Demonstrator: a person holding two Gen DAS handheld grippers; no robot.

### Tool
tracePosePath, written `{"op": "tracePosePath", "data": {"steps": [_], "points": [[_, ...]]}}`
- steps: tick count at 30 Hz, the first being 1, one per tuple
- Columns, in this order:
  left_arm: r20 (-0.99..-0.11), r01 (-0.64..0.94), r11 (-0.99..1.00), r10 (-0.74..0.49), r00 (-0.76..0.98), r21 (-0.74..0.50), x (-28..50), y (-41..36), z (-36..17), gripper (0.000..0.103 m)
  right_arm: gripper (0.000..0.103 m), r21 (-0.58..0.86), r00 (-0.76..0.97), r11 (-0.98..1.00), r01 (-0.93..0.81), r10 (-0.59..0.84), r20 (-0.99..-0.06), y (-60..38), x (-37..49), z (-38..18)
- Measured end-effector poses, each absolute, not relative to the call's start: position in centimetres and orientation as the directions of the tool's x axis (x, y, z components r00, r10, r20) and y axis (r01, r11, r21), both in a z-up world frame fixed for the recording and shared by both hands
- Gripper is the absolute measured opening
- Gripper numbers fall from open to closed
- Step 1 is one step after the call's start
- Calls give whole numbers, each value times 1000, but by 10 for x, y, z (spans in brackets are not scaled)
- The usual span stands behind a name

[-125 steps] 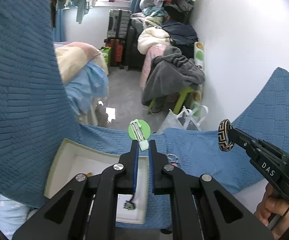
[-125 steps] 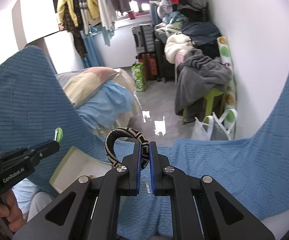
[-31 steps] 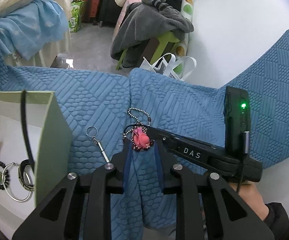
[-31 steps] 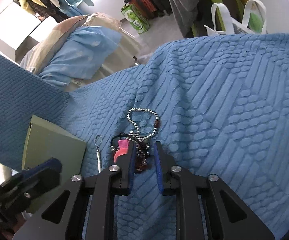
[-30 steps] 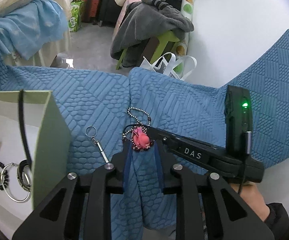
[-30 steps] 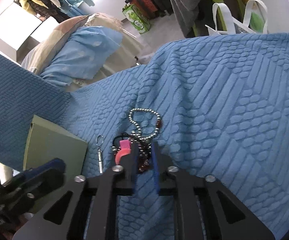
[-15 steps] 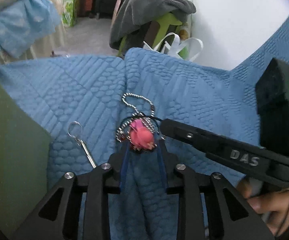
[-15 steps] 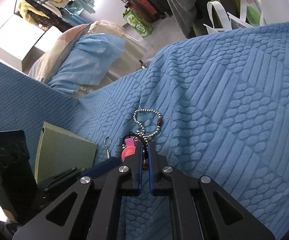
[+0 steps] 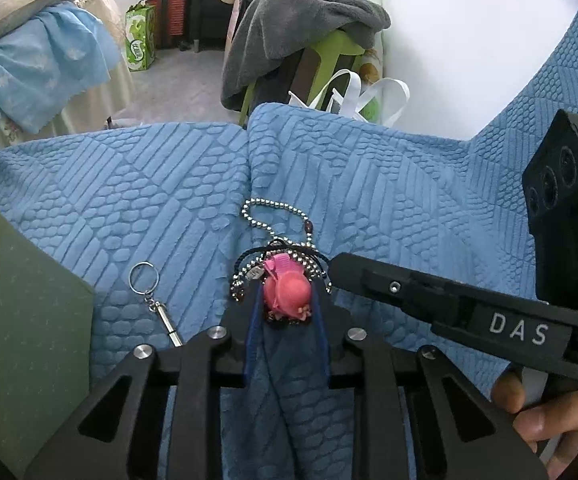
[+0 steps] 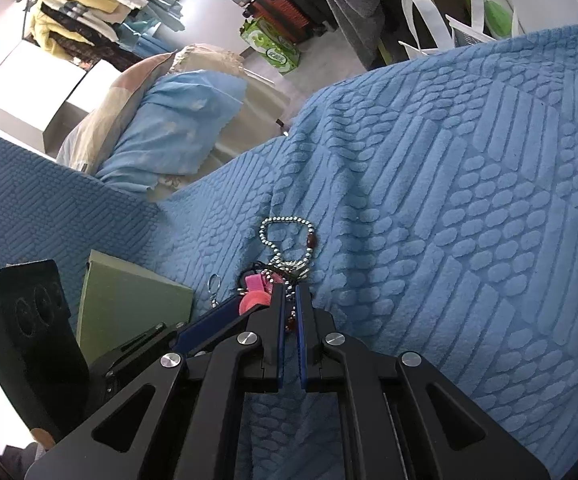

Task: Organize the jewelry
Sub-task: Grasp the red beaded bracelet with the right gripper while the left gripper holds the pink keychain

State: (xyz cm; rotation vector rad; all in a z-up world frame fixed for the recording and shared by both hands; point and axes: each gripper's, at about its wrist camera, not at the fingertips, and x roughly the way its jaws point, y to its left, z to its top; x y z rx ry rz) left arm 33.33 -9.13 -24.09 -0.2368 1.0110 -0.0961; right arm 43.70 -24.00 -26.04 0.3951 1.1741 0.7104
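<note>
A tangle of jewelry lies on the blue quilt [image 9: 169,184]: a pink charm [image 9: 287,294] on a black cord and a silver bead chain [image 9: 273,216]. My left gripper [image 9: 287,300] is open, its fingers on either side of the pink charm. My right gripper [image 10: 288,296] is shut on the bead chain [image 10: 287,236] just right of the charm [image 10: 255,294]; in the left wrist view its tip [image 9: 341,266] comes in from the right. A small metal keyring [image 9: 145,280] lies left of the tangle.
The green jewelry box [image 9: 17,320] stands at the left, and it also shows in the right wrist view [image 10: 125,304]. Beyond the quilt's far edge are a stool with grey clothes [image 9: 301,32], white bags [image 9: 353,96] and a white wall.
My right gripper has closed on the bead chain beside the pink charm. My left gripper has moved closer and lower, bringing its fingers around the charm. The box's inside has left the view.
</note>
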Motion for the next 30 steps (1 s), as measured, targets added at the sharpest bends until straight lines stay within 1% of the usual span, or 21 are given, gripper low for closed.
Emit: {"op": "tracePosePath", "data": {"steps": [9,14,17,19,20,21,25,29,30], "points": [[-809,-42,941,-264,526,-334,312,-77,-220,24,3,614,236,729,-301,681,-693,-242,424,-248],[-804,-42,943,-258,536,-330,295,-74,-207,24,3,582,262,750,-314,658,-706,-244,411,-243],[-801,-45,948,-239,549,-314,288,-73,-199,24,6,533,279,780,-326,619,-734,-238,409,-246],[-796,-52,945,-240,556,-322,283,-69,-195,24,11,484,291,803,-348,584,-758,-229,411,-247],[-794,-54,945,-240,559,-323,281,-67,-194,24,20,471,294,805,-360,577,-762,-227,411,-247],[-793,-54,945,-238,561,-322,279,-66,-193,24,26,449,300,809,-380,567,-768,-222,412,-247],[-791,-58,946,-231,566,-318,273,-59,-188,24,26,349,330,831,-433,506,-797,-207,414,-250],[-786,-69,942,-232,574,-329,270,-53,-186,24,17,275,344,837,-473,462,-817,-197,416,-255],[-785,-71,942,-231,575,-329,269,-51,-186,24,17,257,350,837,-483,453,-820,-194,415,-256]]}}
